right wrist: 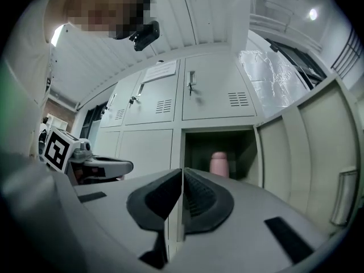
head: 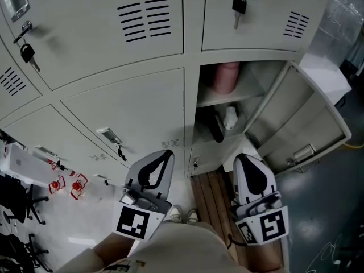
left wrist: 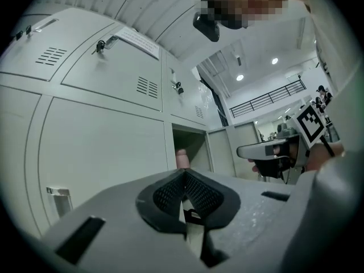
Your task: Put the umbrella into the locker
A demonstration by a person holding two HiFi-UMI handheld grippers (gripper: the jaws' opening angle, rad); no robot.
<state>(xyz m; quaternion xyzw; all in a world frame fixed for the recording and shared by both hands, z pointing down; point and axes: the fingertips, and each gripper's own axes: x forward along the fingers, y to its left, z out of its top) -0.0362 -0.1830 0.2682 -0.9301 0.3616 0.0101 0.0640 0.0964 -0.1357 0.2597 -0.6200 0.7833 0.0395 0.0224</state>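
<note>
Grey metal lockers [head: 114, 107] are filling the frame; one open locker [head: 267, 98] at upper right is holding a dark folded umbrella [head: 215, 127] on its lower shelf, a pink cylinder [head: 226, 77] standing above; the left gripper [head: 167, 152] and right gripper [head: 241, 157] are hovering at lower centre, jaws pressed together, empty.

Looks like a locker area in a large hall: grey metal lockers [head: 122, 112], keys [head: 239, 4] in doors, high ceiling lights [left wrist: 274, 61], balcony railing [left wrist: 267, 98].

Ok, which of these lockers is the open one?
The locker ahead of the right gripper: its door is swung out to the right and a pink cylinder stands on its shelf. Every other door is shut.
</note>
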